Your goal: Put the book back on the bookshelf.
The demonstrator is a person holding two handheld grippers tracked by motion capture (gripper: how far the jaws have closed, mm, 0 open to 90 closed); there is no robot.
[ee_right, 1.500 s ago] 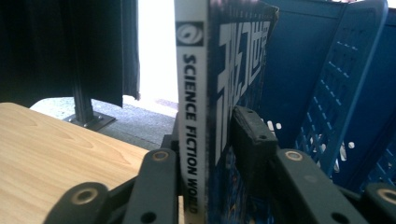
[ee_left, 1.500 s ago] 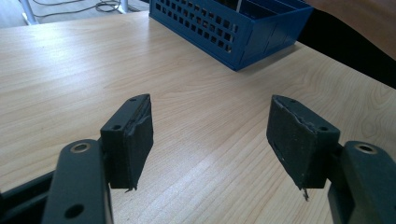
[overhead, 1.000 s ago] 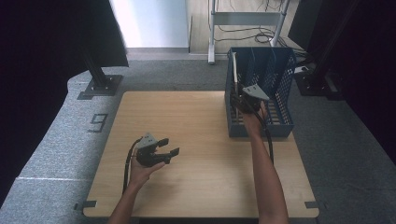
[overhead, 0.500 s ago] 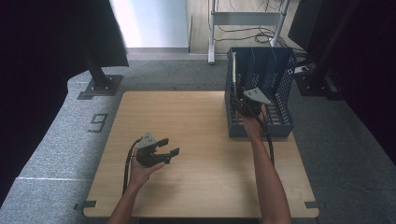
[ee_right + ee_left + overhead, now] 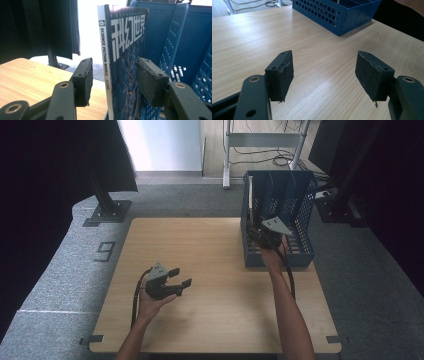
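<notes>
A magazine (image 5: 127, 37) with a white spine and a blue cover stands upright in the left slot of a blue perforated rack (image 5: 300, 255). My right gripper (image 5: 113, 75) straddles its lower spine; the jaws have just been opening, and a gap shows between the left pad (image 5: 83, 82) and the spine. In the high view the right gripper (image 5: 256, 229) sits at the rack's near left corner, below the magazine (image 5: 250, 192). My left gripper (image 5: 182, 276) rests open and empty above the table (image 5: 215, 270) at the front left; nothing lies between its pads (image 5: 284, 75).
The rack (image 5: 342, 15) stands at the table's far right corner, with its blue dividers (image 5: 190, 50) behind the magazine. Grey carpet surrounds the table; a black stand base (image 5: 107, 212) and a metal frame (image 5: 227, 150) stand beyond the far edge.
The right hand has drawn slightly back toward the near side at the rack. The left hand and its gripper have stayed where they were.
</notes>
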